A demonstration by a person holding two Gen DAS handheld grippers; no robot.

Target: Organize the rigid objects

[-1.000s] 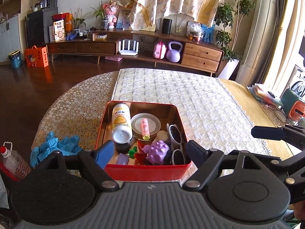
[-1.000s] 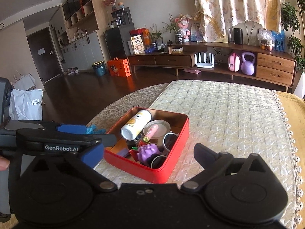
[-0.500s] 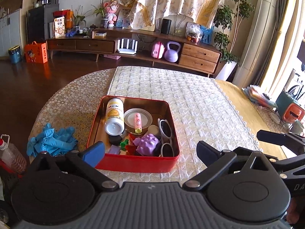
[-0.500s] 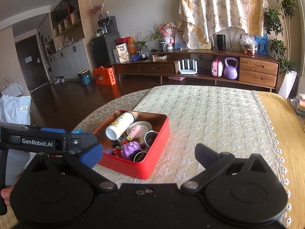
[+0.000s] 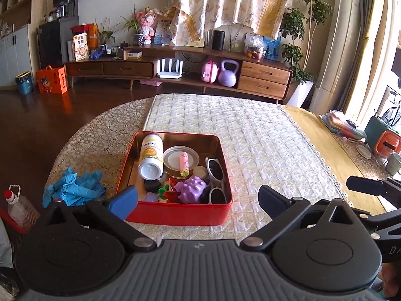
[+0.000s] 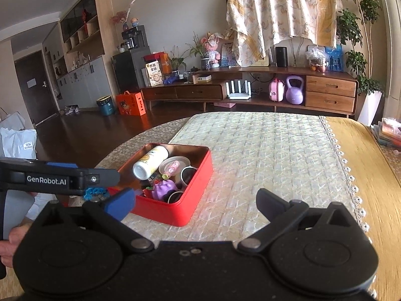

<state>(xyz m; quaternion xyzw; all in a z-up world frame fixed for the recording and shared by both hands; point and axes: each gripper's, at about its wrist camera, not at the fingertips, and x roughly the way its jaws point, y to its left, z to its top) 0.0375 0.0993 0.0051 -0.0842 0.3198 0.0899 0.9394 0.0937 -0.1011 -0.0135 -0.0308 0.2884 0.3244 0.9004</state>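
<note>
1. Right now my left gripper (image 5: 198,197) has its jaws spread wide with nothing between them; the blue-padded finger (image 5: 124,202) sits in front of the near left corner of the red square metal tin (image 5: 175,213), and I cannot tell whether it touches.
2. My right gripper (image 6: 195,202) is likewise spread wide and holds nothing, hanging over the quilted cream table cover (image 6: 263,150) just right of the tin.
3. That tin rests on the table near its left edge, and everything rigid I can see lies inside it.
4. Along the tin's left wall lies a white cylindrical bottle with a yellow label (image 5: 151,156), its cap end toward me.
5. Beside the bottle sits a round white lid (image 5: 180,156) with a small pink tube (image 5: 184,161) lying across it.
6. At the right wall stand white-framed sunglasses with dark lenses (image 5: 215,179), on edge.
7. Near the front wall sits a bumpy purple toy (image 5: 191,189), with small green and red pieces just left of it that are too small for me to identify.
8. Crumpled blue gloves (image 5: 72,186) lie on the lace cloth left of the tin, apart from it.
9. In the right wrist view my other tool reaches in from the left at the tin's near left corner.
</note>
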